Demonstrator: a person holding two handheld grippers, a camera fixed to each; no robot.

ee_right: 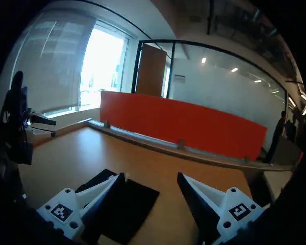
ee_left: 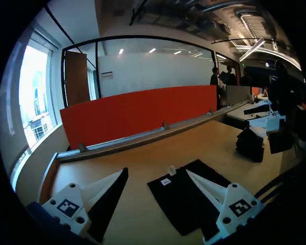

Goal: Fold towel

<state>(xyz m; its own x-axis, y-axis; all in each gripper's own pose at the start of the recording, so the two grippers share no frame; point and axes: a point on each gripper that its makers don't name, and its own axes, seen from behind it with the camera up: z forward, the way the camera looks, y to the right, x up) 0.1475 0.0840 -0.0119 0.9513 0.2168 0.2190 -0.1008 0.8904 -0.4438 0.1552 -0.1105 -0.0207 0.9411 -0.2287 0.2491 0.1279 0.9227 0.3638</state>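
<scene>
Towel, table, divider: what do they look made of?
Towel: black cloth, matte, lying flat and limp, small white tag. Table: wood-look top, likely laminate or veneer, smooth with soft sheen. Divider: orange panel, even matte face, maybe fabric or painted board; can't tell which.

Two grippers, the left gripper (ee_left: pixel 156 170) and right gripper (ee_right: pixel 150 174); one flat black towel (ee_left: pixel 181 200) below both; one dark folded pile (ee_left: pixel 251 143) to the left gripper's right; one orange divider (ee_left: pixel 140 110) ahead.

L gripper (ee_left: pixel 156 170) & R gripper (ee_right: pixel 150 174): white wedge fingers (ee_left: pixel 96 188), black pads (ee_left: pixel 108 204), b/w tags (ee_left: pixel 68 207), screw holes (ee_left: pixel 72 185)
</scene>
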